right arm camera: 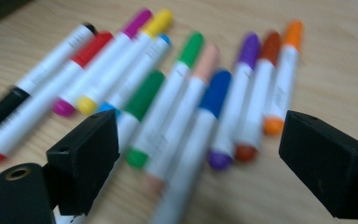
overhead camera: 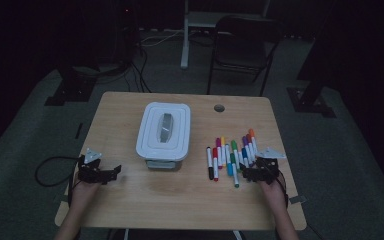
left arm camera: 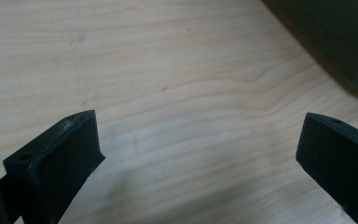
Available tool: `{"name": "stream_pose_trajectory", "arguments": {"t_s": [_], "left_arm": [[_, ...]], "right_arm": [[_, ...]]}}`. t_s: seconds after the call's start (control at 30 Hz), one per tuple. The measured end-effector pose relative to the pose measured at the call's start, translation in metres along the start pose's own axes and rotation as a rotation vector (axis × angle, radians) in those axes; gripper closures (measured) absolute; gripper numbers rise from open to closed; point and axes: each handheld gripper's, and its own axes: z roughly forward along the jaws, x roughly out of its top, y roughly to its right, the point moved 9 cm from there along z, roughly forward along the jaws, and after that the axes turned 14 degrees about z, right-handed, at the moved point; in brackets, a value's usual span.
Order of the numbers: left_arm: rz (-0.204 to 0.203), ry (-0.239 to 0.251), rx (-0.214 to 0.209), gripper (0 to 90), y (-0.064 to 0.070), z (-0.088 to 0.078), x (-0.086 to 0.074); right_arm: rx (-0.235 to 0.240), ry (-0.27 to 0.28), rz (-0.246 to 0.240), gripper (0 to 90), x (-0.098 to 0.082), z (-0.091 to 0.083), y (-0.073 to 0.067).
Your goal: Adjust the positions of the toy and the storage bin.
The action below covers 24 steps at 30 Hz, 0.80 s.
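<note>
Ten markers (overhead camera: 232,156) lay in a loose row on the wooden table (overhead camera: 180,195), right of the white lidded container (overhead camera: 164,131), well apart from it. Right gripper (overhead camera: 254,173) sat at the near end of the row, jaws spread wide, nothing between them; in its own view the markers (right arm camera: 177,93) lay just ahead, slightly blurred. Left gripper (overhead camera: 111,174) rested on bare table (left arm camera: 168,70) left of the container, jaws apart too, empty.
</note>
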Motion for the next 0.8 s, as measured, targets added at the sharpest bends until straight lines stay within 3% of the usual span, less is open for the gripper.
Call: {"name": "stream_pose_trajectory", "arguments": {"t_s": [0.17, 0.43, 0.53, 0.7, 0.73, 0.8], "left_arm": [[0.026, 0.013, -0.015, 0.4, 0.008, 0.004, 0.013], [0.07, 0.024, -0.032, 0.4, 0.015, 0.014, 0.027], [0.066, 0.036, -0.052, 0.4, 0.018, 0.02, 0.031], [0.059, 0.033, -0.053, 0.4, 0.019, 0.031, 0.037], [0.043, 0.054, -0.068, 0.4, 0.02, 0.034, 0.043], [0.043, 0.048, -0.045, 0.4, 0.019, 0.037, 0.049]], "right_arm": [[0.03, -0.017, -0.048, 11.6, 0.013, 0.014, -0.019], [0.073, -0.008, -0.079, 11.7, 0.03, 0.033, -0.047], [0.08, -0.012, -0.107, 13.1, 0.033, 0.041, -0.058], [0.093, -0.014, -0.115, 13.0, 0.039, 0.052, -0.072], [0.103, -0.017, -0.115, 13.0, 0.044, 0.059, -0.079], [0.11, -0.02, -0.118, 13.1, 0.048, 0.064, -0.085]]}}
